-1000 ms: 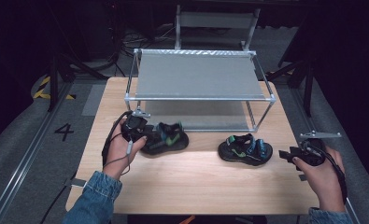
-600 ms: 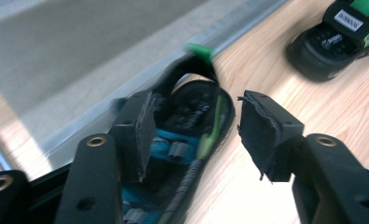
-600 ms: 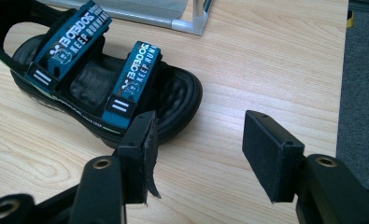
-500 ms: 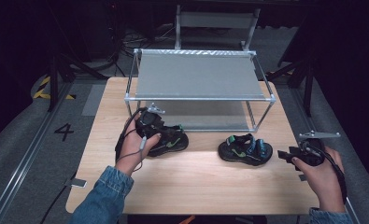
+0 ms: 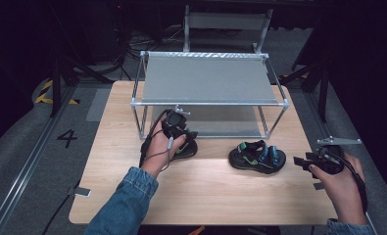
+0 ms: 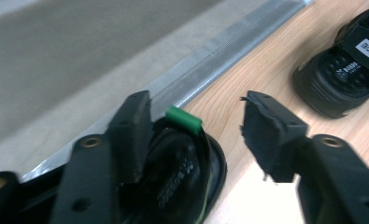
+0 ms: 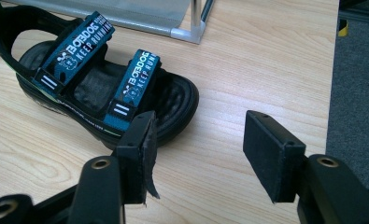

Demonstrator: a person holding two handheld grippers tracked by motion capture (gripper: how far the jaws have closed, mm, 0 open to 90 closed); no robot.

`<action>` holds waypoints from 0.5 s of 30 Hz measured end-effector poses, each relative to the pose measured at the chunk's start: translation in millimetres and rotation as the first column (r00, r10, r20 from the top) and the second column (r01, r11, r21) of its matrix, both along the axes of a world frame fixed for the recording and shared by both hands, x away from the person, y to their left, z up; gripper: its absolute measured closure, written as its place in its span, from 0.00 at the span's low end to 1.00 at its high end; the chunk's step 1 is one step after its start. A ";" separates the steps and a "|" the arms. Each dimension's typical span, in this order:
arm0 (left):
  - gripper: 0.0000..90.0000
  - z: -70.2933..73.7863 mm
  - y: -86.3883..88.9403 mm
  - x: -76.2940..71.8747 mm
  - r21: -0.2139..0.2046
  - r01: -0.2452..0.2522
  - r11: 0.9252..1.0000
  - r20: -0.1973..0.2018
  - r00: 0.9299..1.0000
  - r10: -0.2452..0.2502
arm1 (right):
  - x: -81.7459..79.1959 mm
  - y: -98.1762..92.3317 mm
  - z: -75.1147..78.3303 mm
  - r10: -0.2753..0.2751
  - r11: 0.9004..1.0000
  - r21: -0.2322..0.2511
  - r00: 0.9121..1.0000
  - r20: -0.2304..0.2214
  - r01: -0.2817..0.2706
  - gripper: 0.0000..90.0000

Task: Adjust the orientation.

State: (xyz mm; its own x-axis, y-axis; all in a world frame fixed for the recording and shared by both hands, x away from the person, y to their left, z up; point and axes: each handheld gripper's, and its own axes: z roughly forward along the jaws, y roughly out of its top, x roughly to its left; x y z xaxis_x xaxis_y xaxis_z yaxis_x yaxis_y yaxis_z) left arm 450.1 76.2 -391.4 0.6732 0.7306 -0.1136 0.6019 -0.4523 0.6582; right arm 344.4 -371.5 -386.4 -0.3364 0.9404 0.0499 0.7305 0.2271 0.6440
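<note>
1. The high view looks forward and down from above the person's side, taking in the whole wooden table [image 5: 201,196], the metal rack [image 5: 208,81] at its far half, and dark floor around.
2. The left gripper view sits low and very close over one sandal [image 6: 182,172], facing along the rack's bottom rail [image 6: 219,56].
3. The right gripper view looks down from near the table at the other sandal [image 7: 98,88], which the left gripper view also catches at its upper right.
</note>
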 end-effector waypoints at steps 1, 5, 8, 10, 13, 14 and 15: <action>0.52 -1.3 -1.9 1.2 0.006 -0.003 1.000 0.003 1.000 0.003 | -0.3 -0.2 0.4 0.000 1.000 0.000 1.000 0.000 0.000 0.51; 0.81 -1.6 -5.8 1.8 0.026 -0.012 1.000 0.004 1.000 0.011 | -1.3 -1.9 2.1 0.000 1.000 0.002 1.000 0.007 0.000 0.51; 0.84 2.1 -7.1 0.6 0.054 -0.012 0.998 0.005 1.000 0.012 | -1.7 -2.8 3.5 -0.001 1.000 0.008 1.000 0.013 0.001 0.51; 0.87 2.5 -7.5 -0.6 0.053 -0.010 0.999 0.004 1.000 0.010 | -1.7 -3.1 3.9 0.000 1.000 0.007 1.000 0.014 0.000 0.51; 0.93 7.2 -6.0 -5.2 0.065 0.008 0.998 0.001 1.000 -0.008 | -1.7 -3.8 4.8 0.001 1.000 0.006 1.000 0.017 -0.001 0.51; 0.93 10.2 -5.2 -9.1 0.076 0.017 0.997 0.001 1.000 -0.017 | -1.7 -3.8 5.1 0.002 1.000 0.005 1.000 0.019 -0.002 0.51; 0.94 12.7 -4.3 -12.8 0.087 0.021 0.996 0.008 1.000 -0.022 | -1.7 -3.7 5.6 0.003 1.000 0.006 1.000 0.020 -0.003 0.51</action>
